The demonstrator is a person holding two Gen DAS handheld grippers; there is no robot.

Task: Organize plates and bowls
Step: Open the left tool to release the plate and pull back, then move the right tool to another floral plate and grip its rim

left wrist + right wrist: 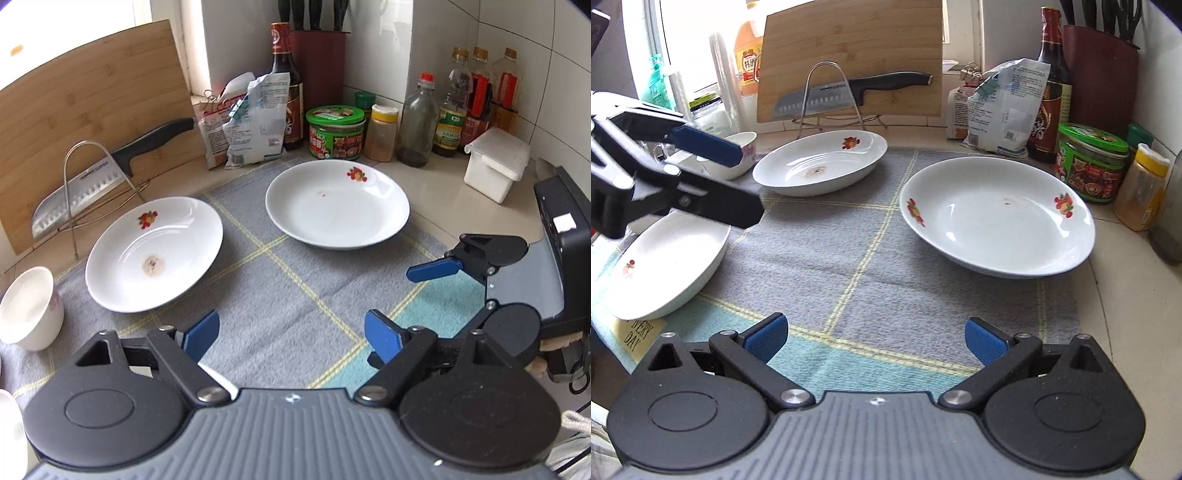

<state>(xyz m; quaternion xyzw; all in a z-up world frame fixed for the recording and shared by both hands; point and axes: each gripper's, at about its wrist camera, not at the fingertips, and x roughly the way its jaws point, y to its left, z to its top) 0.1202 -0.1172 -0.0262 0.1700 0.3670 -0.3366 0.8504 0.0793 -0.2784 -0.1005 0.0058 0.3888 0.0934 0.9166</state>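
Nearest, the left gripper [291,336] is seen spread and empty, as is the right gripper [875,338]. Three plates [997,218] lie unstacked; one must be grasped next.

A home kitchen counter in a tiled corner

White wall tiles [498,33] meet behind a pale countertop [454,199]; a bamboo cutting board [849,55] leans by the window with a cleaver [849,94] resting in a wire rack [827,96]; a dark soy sauce bottle [286,85], oil bottles [454,107], a green-lidded jar [335,131] and a yellow-capped spice shaker [382,133] crowd the back edge; clipped food packets [251,122] stand beside them; white flower-printed plates [997,218] and a small bowl [31,308] sit on a grey checked cloth [280,295].
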